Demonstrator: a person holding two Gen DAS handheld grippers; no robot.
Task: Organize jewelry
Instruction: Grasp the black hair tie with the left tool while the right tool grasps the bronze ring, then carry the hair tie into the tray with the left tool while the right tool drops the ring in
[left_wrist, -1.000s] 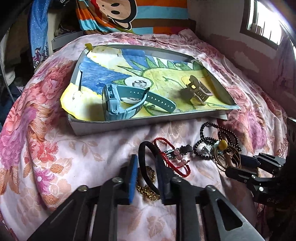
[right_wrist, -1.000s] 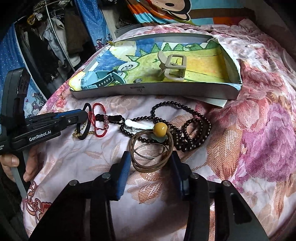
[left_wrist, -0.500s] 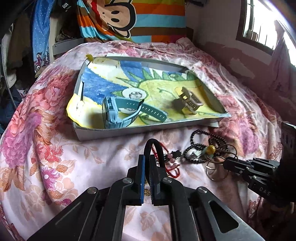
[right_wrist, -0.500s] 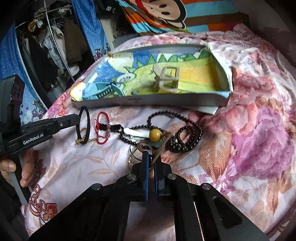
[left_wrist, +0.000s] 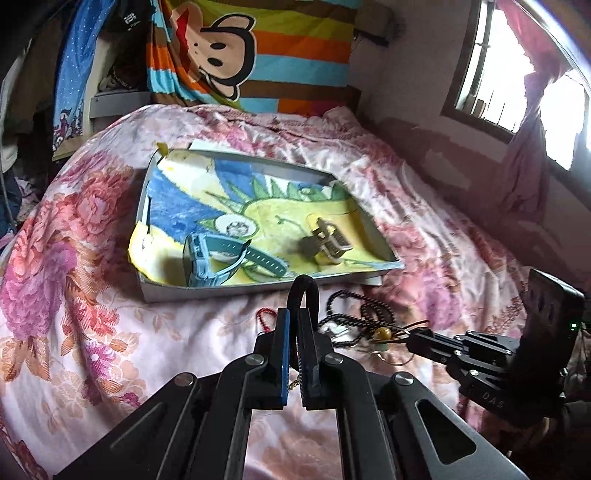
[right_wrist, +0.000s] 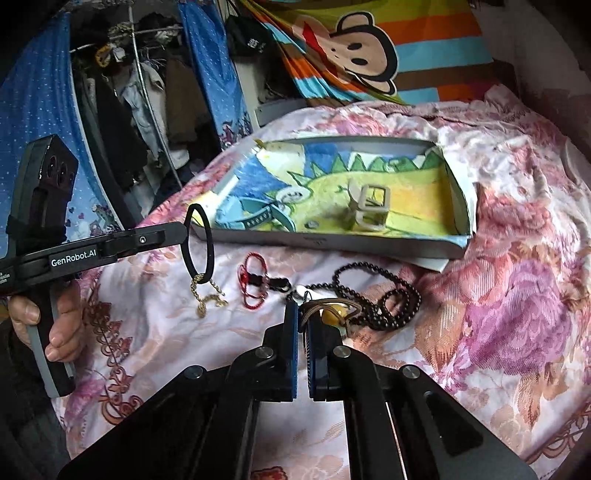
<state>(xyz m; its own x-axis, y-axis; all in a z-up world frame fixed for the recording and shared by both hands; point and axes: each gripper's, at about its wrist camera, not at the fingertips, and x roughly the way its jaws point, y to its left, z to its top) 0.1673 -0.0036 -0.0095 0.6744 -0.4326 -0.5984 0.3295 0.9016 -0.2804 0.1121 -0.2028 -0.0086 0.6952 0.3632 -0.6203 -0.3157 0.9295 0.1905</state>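
I am pinching a black hair tie (left_wrist: 303, 295) between the pressed-together fingers of my left gripper (left_wrist: 291, 325), and its loop is standing up above the tips. My right-wrist view is showing what the left one is hiding: the tie (right_wrist: 198, 243) is hanging clear of the floral bedspread (right_wrist: 517, 295), and a gold chain (right_wrist: 207, 295) is dangling from its lower end, trailing onto the cloth. From the left wrist I am only catching a sliver of that chain below the pads.

My right gripper (right_wrist: 302, 314) is closed on a bundle of thin brown bangles (right_wrist: 325, 304), with a yellow bead (right_wrist: 330, 314) just behind them and the black bead necklace (right_wrist: 373, 295) lying beside it. The left view is showing the bangles (left_wrist: 397, 343) sticking out sideways from the right tips. A red cord bracelet (right_wrist: 253, 280) is lying between the two grippers.

The tray (left_wrist: 236, 291) is sitting farther up the bed, lined with a dinosaur drawing, and is holding a blue watch (left_wrist: 218, 262) and a beige hair claw (left_wrist: 327, 242). Only the right view is catching my hand (right_wrist: 48, 325) gripping the left handle.
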